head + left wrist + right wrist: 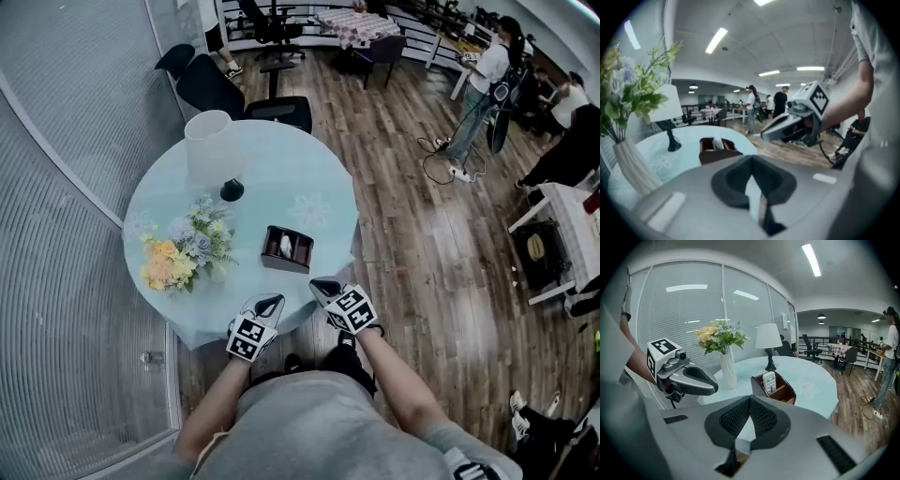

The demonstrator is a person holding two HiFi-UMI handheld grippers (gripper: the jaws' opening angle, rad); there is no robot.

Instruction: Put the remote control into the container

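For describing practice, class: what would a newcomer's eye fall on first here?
A round pale-blue table fills the head view's middle, with bright flowers at its left and a white lamp at the back. Near the front stands a brown container holding a white remote; the left gripper and right gripper, both shut, hang at the near edge.

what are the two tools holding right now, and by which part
Nothing: the left tool and the right tool are both shut and empty, and the remote control sits in the container.
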